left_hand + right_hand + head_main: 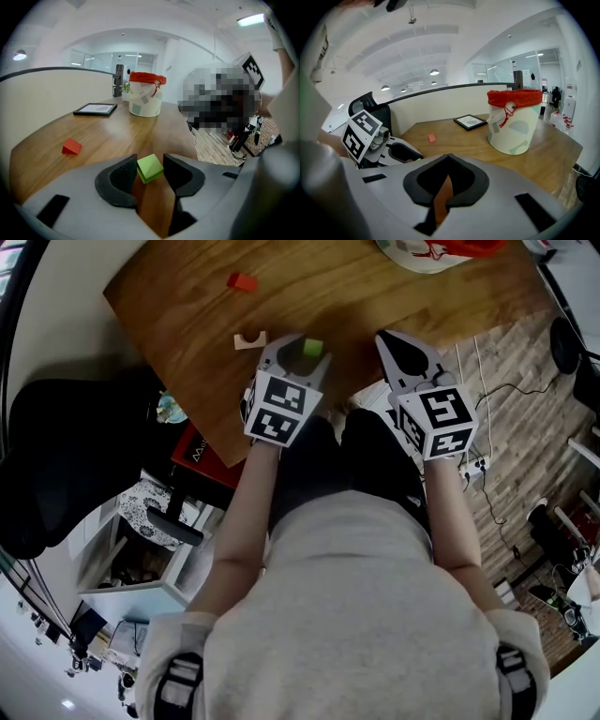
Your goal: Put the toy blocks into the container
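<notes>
A small green block [150,168] sits tilted between the pads of my left gripper [150,174], which is shut on it just above the wooden table [375,296]. From the head view, the green block [312,348] shows in the left gripper [302,343] near the table's front edge. A red block [242,280] and a pale wooden arch block [251,338] lie on the table to the left. The white container [513,124] with a red rim stands at the far right. My right gripper [449,159] is shut on nothing, beside the left one.
A black-framed tablet [95,109] lies flat near the container [145,96]. The red block [71,146] is left of the left gripper. A black office chair [56,456] stands left of the table, and cables and a power strip [473,465] lie on the floor at right.
</notes>
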Available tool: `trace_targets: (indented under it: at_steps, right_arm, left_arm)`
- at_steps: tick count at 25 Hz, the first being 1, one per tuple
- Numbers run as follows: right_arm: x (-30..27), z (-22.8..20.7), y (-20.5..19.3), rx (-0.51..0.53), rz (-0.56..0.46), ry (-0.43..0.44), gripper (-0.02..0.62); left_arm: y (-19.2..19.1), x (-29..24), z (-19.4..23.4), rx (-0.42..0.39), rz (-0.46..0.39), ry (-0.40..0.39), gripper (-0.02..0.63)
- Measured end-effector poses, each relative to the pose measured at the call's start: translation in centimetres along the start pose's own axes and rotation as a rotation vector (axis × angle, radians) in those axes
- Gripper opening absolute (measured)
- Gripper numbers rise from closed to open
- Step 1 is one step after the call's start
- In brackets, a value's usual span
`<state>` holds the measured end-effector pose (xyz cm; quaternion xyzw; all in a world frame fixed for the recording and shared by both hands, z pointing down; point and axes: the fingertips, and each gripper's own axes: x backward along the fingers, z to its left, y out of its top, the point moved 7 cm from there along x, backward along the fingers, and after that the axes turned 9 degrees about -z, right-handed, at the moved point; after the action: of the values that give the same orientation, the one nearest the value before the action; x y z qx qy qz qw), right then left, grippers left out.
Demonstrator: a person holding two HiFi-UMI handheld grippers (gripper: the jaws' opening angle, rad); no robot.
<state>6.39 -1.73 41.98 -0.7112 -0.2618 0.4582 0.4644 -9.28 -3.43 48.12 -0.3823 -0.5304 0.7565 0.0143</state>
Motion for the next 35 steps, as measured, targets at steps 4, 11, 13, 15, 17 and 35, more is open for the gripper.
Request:
trace_targets:
  at_steps: [4, 11, 13, 15, 17, 35]
  right_arm:
    - [-0.2, 0.2, 0.7, -0.004, -0.02, -0.018, 0.011]
    - [-1.3, -0.1, 2.8, 0.025, -0.068, 0.022, 0.011]
    - [-1.7, -0.5, 3.6, 0.039, -0.079, 0.048, 0.011]
    - [-1.9, -1.1, 4.4, 0.056, -0.089, 0.075, 0.011]
    - [-2.0, -1.9, 5.4, 0.073, -0.103, 0.097, 0.011]
    - [-1.5, -10.6, 13.1, 0.149, -0.255, 0.166, 0.011]
  left_arm:
    - [1.3, 0.7, 0.3, -0.029, -0.039, -0.01, 0.186]
    - [3.9, 1.8, 0.3, -0.026, -0.105, 0.036, 0.186]
    - [4.9, 1.9, 0.4, -0.028, -0.121, 0.059, 0.186]
    - [6.1, 1.8, 0.4, -0.028, -0.139, 0.088, 0.187]
    - [7.3, 1.6, 0.5, -0.018, -0.161, 0.121, 0.187]
    - [18.4, -3.0, -0.1, -0.047, -0.309, 0.221, 0.187]
